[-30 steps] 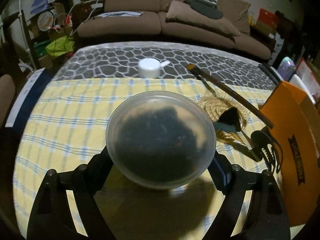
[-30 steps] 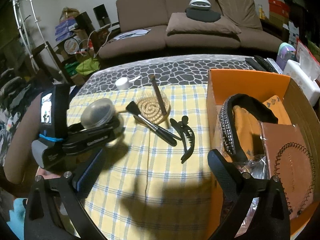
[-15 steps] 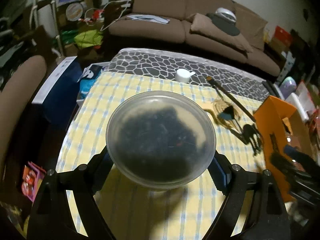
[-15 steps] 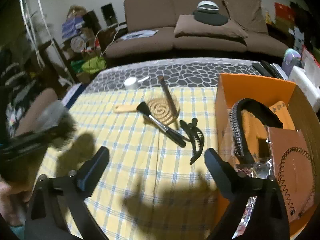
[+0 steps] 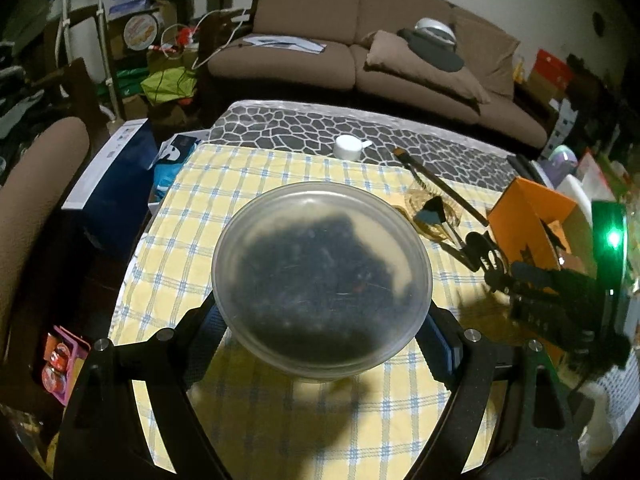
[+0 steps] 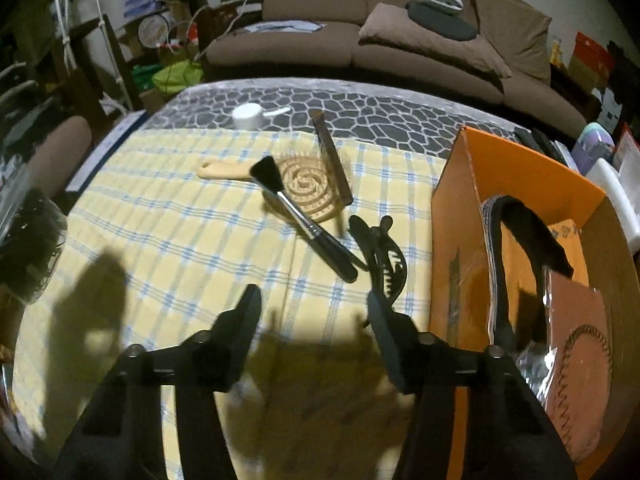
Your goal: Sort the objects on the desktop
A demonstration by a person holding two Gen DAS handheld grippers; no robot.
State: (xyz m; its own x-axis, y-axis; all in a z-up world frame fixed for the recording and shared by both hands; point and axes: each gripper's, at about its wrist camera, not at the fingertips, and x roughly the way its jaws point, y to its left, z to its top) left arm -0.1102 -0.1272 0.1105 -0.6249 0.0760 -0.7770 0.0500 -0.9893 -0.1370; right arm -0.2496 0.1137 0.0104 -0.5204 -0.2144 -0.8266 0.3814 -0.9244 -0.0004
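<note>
Left tongs clamp round container at sides: light, slippery plastic. Right tongs closing, empty, above table.

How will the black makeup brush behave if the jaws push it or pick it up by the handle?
The makeup brush has a round, slim handle, so a sideways push will probably roll it. It rests partly on the wooden spiral hairbrush, so it may slide off. It looks light and stiff; only the bristles should bend.
</note>
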